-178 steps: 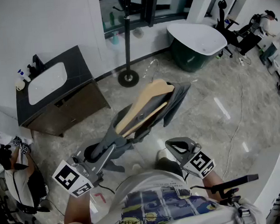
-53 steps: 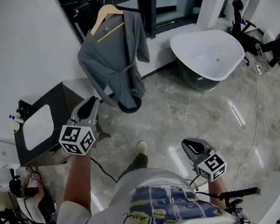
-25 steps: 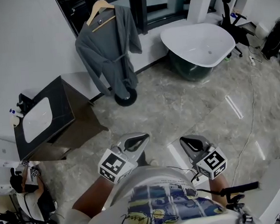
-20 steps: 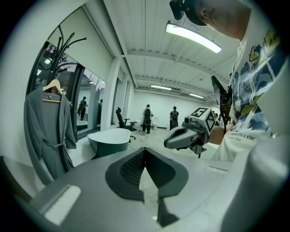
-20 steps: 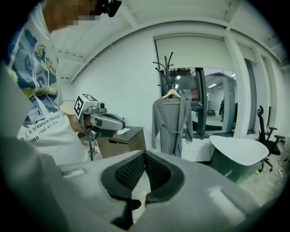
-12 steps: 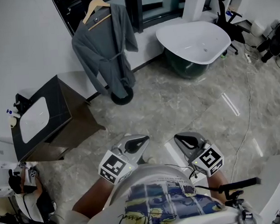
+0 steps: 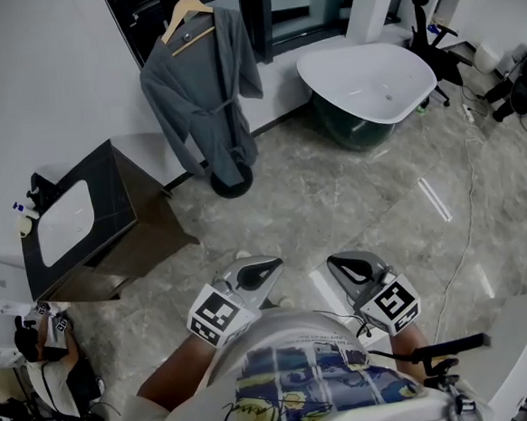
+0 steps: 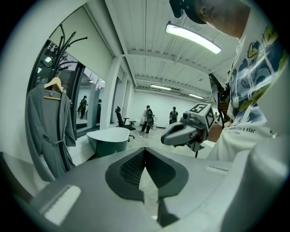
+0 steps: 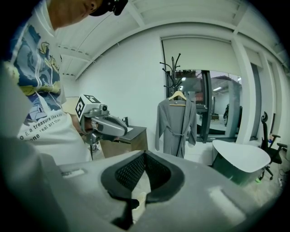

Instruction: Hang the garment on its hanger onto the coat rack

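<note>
Looking down through the head view, I find the robe (image 7: 201, 92) at about 11 o'clock, well away from me. It hangs on its wooden hanger (image 7: 184, 11) against the coat rack (image 7: 232, 186), whose round base shows just under the hem. The hook is dark against the window there, so I can only judge that it sits over one of the rack's arms. The left gripper view suggests the same, and by that reading the hanging looks done.

The robe is soft and limp, with a belt tied at the waist. Pinched by the cloth, it would sag and could slide off the hanger's shoulders. The hanger is the stiff part, so for any correction I would take it at the neck below the hook, or at the cross bar. I judge the load light enough for one gripper.

The left gripper (image 7: 266, 268) sits at about 7 o'clock and the right gripper (image 7: 339, 264) at about 5 o'clock. Both are close to my chest, side by side but apart. Each gripper view shows the jaws closed together with nothing between them, and neither touches anything.
</note>
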Tool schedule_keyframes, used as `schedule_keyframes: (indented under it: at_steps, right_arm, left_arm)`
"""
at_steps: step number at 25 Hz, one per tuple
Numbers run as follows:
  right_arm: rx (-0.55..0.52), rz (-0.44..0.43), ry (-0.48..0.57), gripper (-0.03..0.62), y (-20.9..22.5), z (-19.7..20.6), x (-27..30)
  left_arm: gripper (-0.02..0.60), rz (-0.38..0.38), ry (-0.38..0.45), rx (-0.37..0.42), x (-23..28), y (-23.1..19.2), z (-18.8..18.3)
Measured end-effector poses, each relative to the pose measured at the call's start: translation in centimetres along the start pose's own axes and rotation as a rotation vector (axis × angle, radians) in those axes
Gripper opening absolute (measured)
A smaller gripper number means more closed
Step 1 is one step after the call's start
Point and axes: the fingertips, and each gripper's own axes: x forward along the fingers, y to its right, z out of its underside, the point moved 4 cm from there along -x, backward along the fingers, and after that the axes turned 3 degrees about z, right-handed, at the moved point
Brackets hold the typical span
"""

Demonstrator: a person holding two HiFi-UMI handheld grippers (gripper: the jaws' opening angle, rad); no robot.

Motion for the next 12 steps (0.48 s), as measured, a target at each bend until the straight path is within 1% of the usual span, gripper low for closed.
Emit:
schedule_keyframes:
  at_steps: [12]
  right_arm:
    - [-0.014,-0.023,-0.010,0.002,-0.1,0.0,1.3]
  left_arm:
    - [0.002,-0.010,-0.017,-0.010,-0.2,-1.0,0.6]
